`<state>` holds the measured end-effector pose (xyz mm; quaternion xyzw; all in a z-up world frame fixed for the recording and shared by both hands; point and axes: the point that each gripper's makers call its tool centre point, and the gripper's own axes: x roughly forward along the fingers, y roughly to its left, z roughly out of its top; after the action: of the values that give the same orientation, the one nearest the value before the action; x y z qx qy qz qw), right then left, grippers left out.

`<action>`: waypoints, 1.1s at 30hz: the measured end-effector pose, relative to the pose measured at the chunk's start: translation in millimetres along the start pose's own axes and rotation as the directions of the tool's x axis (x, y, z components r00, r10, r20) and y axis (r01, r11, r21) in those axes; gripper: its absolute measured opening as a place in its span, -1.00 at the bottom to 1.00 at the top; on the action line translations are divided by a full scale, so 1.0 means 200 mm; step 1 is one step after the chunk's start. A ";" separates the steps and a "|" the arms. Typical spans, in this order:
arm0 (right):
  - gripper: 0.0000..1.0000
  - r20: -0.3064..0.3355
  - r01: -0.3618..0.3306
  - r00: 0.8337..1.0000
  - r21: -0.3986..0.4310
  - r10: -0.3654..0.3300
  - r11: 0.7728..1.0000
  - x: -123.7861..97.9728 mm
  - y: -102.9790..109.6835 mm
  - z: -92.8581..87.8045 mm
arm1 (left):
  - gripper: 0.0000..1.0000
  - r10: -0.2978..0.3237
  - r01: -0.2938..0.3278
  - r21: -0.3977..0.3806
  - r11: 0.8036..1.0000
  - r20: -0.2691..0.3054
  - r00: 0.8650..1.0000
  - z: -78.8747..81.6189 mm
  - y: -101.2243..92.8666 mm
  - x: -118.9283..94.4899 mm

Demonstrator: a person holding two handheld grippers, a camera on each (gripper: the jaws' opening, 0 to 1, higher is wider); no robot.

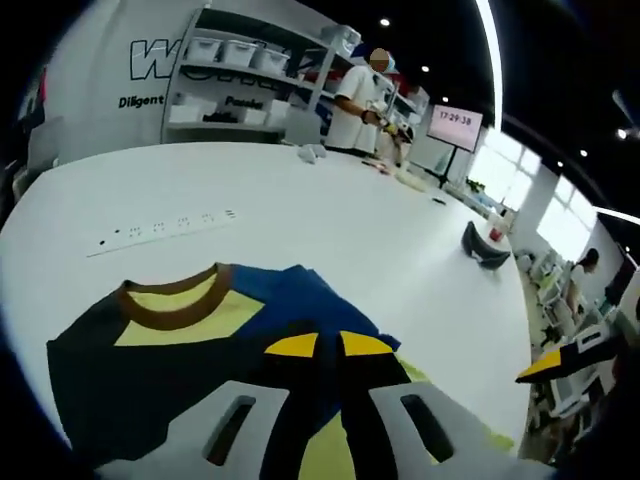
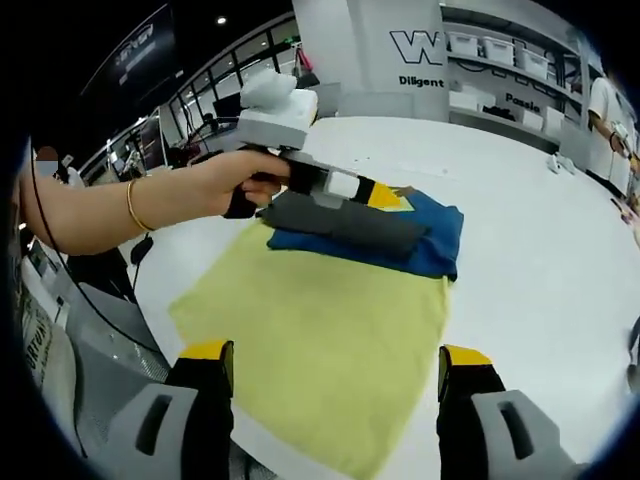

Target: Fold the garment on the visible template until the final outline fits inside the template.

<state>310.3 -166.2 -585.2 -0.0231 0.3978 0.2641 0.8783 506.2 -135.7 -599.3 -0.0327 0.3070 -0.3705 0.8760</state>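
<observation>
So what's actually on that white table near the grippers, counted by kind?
Folded garment, navy, blue and yellow with a brown collar: 1
Yellow template sheet: 1
White power strip: 1
Dark curved object, too far off to identify: 1
Hand-held gripper, left and right: 2
Total: 6

One garment (image 2: 400,235) is lying on one yellow template (image 2: 320,340). Two grippers are showing: left (image 2: 375,192) and right (image 2: 335,375). One hand (image 2: 235,180) is holding the left. Two people (image 1: 355,100) (image 1: 580,275) are standing beyond one table (image 1: 330,215).
</observation>
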 end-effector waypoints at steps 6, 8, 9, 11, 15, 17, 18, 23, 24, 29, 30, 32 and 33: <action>0.63 0.016 -0.016 1.000 -0.007 0.016 1.000 0.04 0.06 0.04 | -0.45 0.033 -0.032 -0.021 0.999 0.040 0.999 0.11 0.13 -0.14; 0.62 0.024 -0.022 0.999 -0.005 0.023 1.000 0.05 0.09 0.06 | -0.31 0.050 -0.051 0.002 0.999 0.051 0.997 0.14 0.18 -0.19; 0.62 0.032 -0.026 0.999 -0.004 0.027 1.000 0.06 0.10 0.07 | -0.25 0.054 -0.054 0.004 0.999 0.051 0.997 0.15 0.19 -0.20; 0.60 0.048 -0.031 0.998 -0.007 0.031 0.999 0.09 0.13 0.10 | -0.20 0.074 -0.074 0.005 0.997 0.060 0.995 0.17 0.27 -0.27; 0.57 0.062 -0.043 0.997 -0.014 0.044 0.999 0.13 0.20 0.13 | -0.06 0.104 -0.103 -0.013 0.995 0.073 0.992 0.18 0.38 -0.35; 0.56 0.067 -0.049 0.996 -0.020 0.050 0.999 0.16 0.23 0.15 | -0.02 0.119 -0.118 -0.027 0.993 0.069 0.990 0.17 0.44 -0.38; 0.56 0.068 -0.060 0.996 -0.029 0.062 0.998 0.17 0.26 0.16 | 0.01 0.131 -0.129 -0.028 0.991 0.070 0.989 0.17 0.47 -0.41; 0.52 0.082 -0.091 0.992 -0.040 0.094 0.995 0.24 0.34 0.21 | 0.05 0.183 -0.180 -0.065 0.982 0.045 0.982 0.12 0.66 -0.49; 0.50 0.088 -0.095 0.991 -0.041 0.098 0.995 0.25 0.35 0.23 | 0.04 0.191 -0.188 -0.073 0.980 0.040 0.981 0.12 0.69 -0.50; 0.42 0.089 -0.124 0.988 -0.062 0.129 0.990 0.33 0.42 0.27 | 0.03 0.220 -0.216 -0.083 0.973 0.031 0.975 0.11 0.84 -0.55; 0.40 0.090 -0.125 0.987 -0.069 0.131 0.990 0.34 0.43 0.28 | 0.02 0.224 -0.221 -0.081 0.972 0.025 0.974 0.10 0.87 -0.55; 0.39 0.093 -0.131 0.986 -0.070 0.138 0.989 0.36 0.45 0.30 | 0.01 0.233 -0.230 -0.087 0.969 0.019 0.972 0.09 0.91 -0.56; 0.38 0.095 -0.146 0.984 -0.071 0.152 0.987 0.39 0.47 0.31 | 0.00 0.237 -0.234 -0.092 0.968 0.015 0.971 0.08 0.94 -0.57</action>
<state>349.5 -34.3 -582.0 -0.0082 0.3453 0.3426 0.8737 572.9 73.2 -581.4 -0.0402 0.3136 -0.2491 0.9154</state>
